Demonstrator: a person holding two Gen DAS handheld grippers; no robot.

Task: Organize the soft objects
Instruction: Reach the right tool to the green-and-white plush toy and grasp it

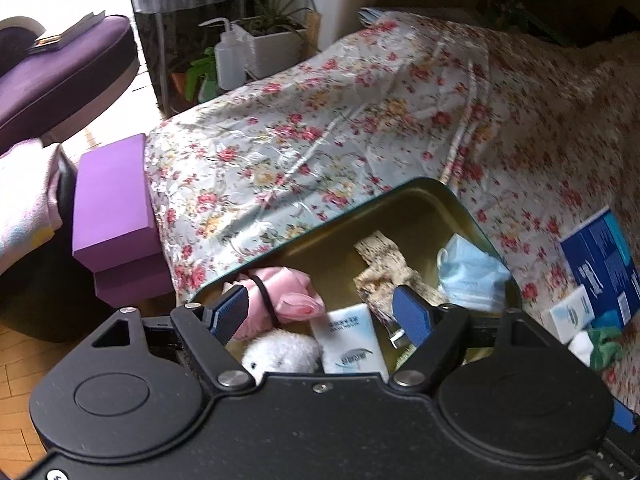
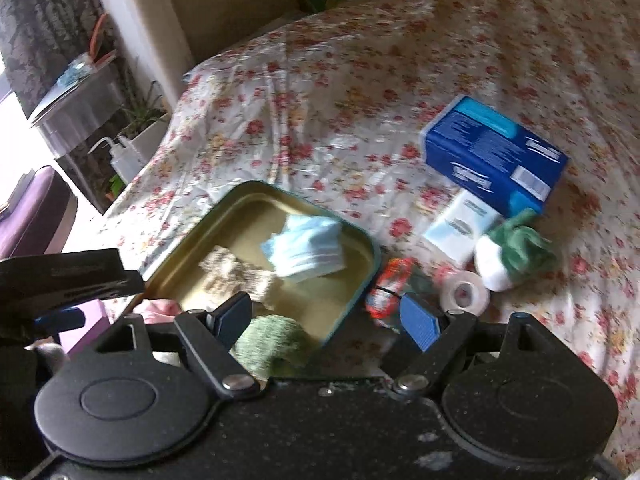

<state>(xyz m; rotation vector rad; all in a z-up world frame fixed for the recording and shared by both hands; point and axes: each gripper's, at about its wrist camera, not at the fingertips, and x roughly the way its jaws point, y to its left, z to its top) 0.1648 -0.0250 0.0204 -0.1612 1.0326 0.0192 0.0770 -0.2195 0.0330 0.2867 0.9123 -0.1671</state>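
Both claws hang spread wide and grip nothing: the left claw (image 1: 322, 314) over the near end of the tin (image 1: 404, 194), above a white plush (image 1: 280, 352) and pink cloth (image 1: 294, 298); the right claw (image 2: 326, 318) over its near corner. Farther in the tin lies a blue mask (image 2: 306, 248). Beyond, on the flowered bed (image 2: 320, 120), sits a blue box (image 2: 494, 156).

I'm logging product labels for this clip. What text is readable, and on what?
Nothing reads reliably.
White tube in the metal tin: print and logo blurred.
Blue cardboard box: white text blocks and barcode, too small.
White packet beside it: logo blurred.
Red-orange wrapper: blurred.
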